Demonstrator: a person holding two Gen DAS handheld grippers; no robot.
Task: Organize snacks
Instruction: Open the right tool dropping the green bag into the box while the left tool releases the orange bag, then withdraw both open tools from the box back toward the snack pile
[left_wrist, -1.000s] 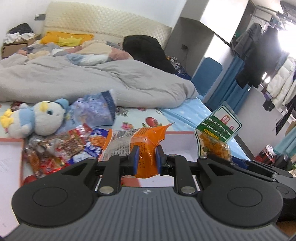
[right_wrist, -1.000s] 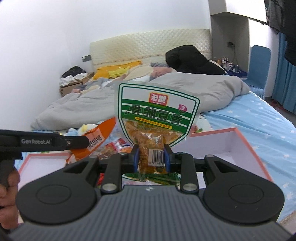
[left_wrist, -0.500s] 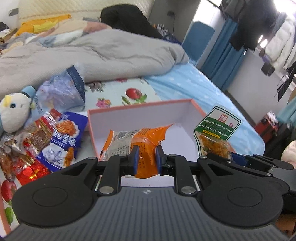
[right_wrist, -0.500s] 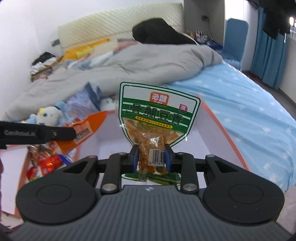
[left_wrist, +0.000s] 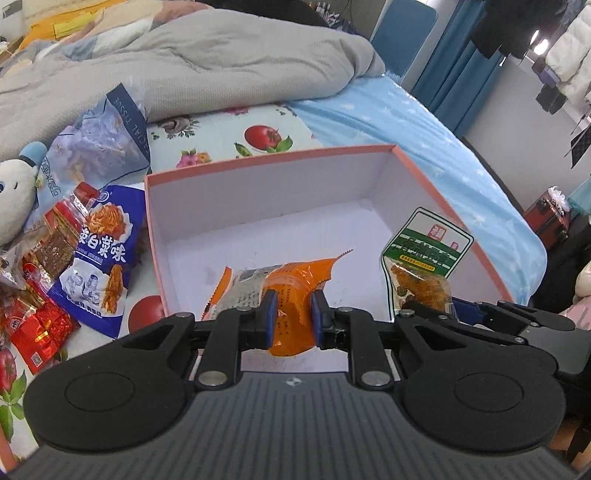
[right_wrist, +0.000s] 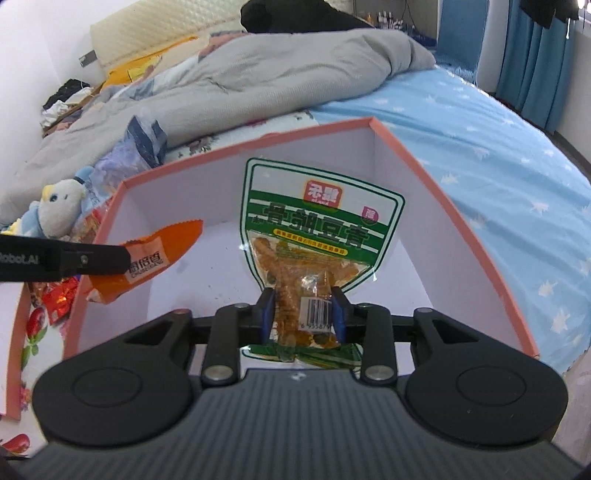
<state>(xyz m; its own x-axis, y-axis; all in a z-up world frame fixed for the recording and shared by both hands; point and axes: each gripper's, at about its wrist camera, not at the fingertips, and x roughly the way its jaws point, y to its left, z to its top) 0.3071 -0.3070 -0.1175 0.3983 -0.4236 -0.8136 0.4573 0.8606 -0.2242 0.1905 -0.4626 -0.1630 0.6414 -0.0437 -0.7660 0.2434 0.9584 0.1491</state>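
Two light, crinkly, slippery packets over the open box: orange packet pinched mid-body by left gripper; green packet, low between right gripper fingers, now opening.

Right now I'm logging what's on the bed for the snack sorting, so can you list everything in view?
box: one, pink rim, white inside, open on the bed, nothing lying on its floor.
orange packet: one, held over the box.
green packet: one, green and white, held over the box.
blue snack bag: one, on the floral sheet left of the box.
red packets: several, piled left of the blue bag.
tissue pack: one, pale blue, behind the snacks.
plush toy: one, white and blue, far left.
duvet: one, grey, bunched across the bed.
left gripper: black, blue pads clamped on the orange packet.
right gripper: black, jaws opening, green packet between them.
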